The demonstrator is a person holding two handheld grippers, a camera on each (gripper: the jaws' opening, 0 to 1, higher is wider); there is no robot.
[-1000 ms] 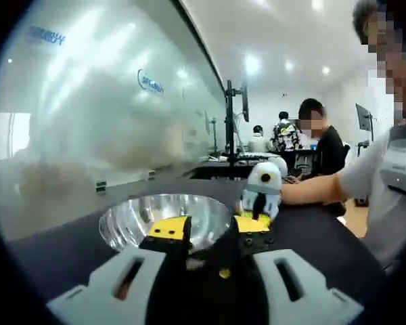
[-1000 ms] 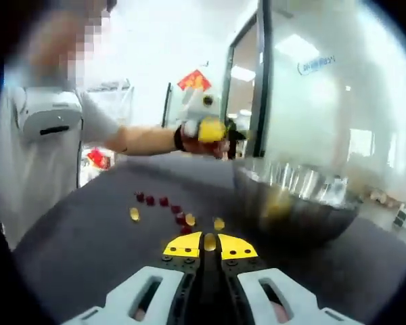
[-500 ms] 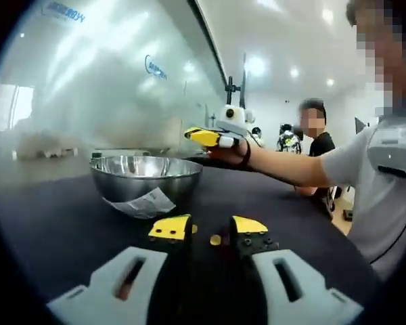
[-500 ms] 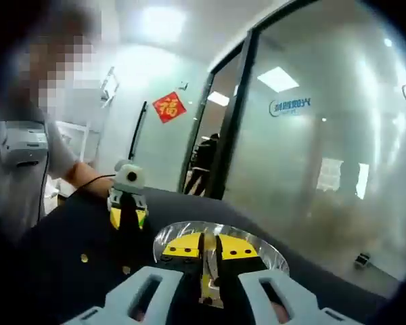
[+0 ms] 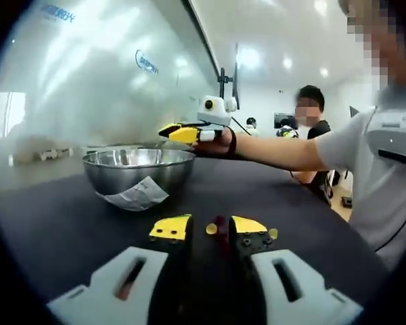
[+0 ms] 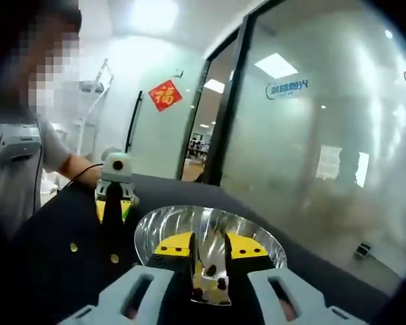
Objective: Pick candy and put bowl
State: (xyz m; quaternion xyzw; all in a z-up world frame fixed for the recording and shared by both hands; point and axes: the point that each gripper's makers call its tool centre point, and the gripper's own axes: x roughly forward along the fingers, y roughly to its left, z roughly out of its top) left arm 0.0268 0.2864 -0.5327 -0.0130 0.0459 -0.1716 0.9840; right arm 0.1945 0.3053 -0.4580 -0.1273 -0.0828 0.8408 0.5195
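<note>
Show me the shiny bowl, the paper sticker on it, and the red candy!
bowl [image 5: 122, 177], left gripper view, on its metal side wall.
sticker [image 5: 137, 195], left gripper view, middle of the paper label.
red candy [image 5: 220, 223], left gripper view, on the candy lying between the left gripper's [image 5: 208, 227] yellow tips.

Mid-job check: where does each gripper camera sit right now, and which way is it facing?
Left gripper view: low over the dark table, facing candies between its open jaws and the steel bowl; right gripper and the person's forearm enter.
Right gripper view: above the bowl, looking down in; left gripper beside it.
Shared: bowl, table, the other gripper.
</note>
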